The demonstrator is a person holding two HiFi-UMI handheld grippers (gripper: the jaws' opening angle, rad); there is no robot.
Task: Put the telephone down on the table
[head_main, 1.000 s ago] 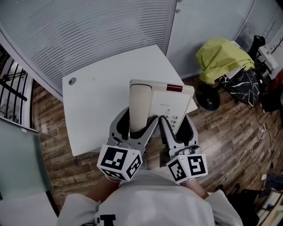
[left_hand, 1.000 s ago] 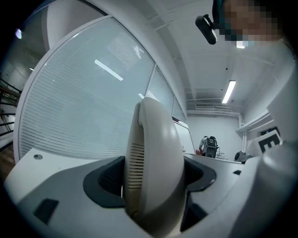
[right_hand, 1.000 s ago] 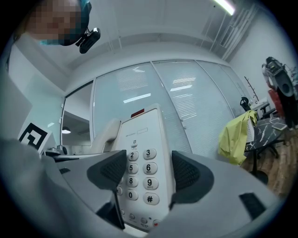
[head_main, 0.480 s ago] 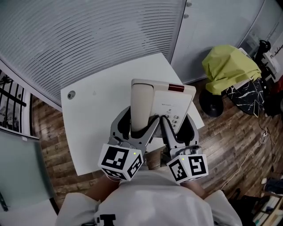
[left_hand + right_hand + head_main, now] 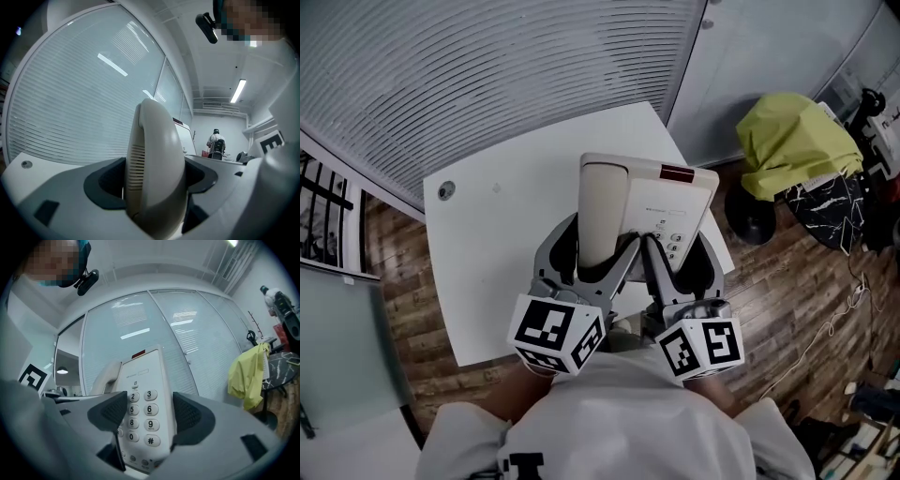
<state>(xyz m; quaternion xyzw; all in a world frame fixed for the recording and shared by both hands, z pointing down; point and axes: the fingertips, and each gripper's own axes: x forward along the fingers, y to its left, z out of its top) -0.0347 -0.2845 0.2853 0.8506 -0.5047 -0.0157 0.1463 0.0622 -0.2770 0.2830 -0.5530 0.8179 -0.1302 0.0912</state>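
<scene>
Head view, left gripper (image 5: 600,248): is reaching forward from just in front of the person's white shirt (image 5: 619,427), jaws pointing away from the body and clenching on the cream handset (image 5: 605,202) from both sides.
Head view, right gripper (image 5: 677,251): is running alongside the left one, close beside it, jaws clamping the near end of the telephone (image 5: 680,202).
Head view, telephone: is sitting over the near right part of the white tabletop (image 5: 497,234), its right corner hanging past the edge above the wooden floor (image 5: 787,291). Whether its base is touching the tabletop cannot be told.
Head view, counts: two grippers; two marker cubes, the left cube (image 5: 555,330) and the right cube (image 5: 698,345); one telephone carrying one handset and one red strip (image 5: 678,173); one tabletop; one yellow cloth (image 5: 797,136) lying well apart at the right.
Left gripper view, jaws: are pressing on the handset's two sides, with the handset standing upright in the middle and filling the gap.
Left gripper view, surroundings: one slatted blind wall (image 5: 70,108) is rising at the left, one distant person (image 5: 215,143) is standing far off, and one ceiling lamp (image 5: 238,90) is glowing.
Right gripper view, jaws: are closing on the telephone at its keypad (image 5: 140,416), one dark pad on each side, the right pad lying against the telephone's right edge.
Right gripper view, counts: one telephone, one handset lying along its left side, and one yellow cloth hanging at the right.
</scene>
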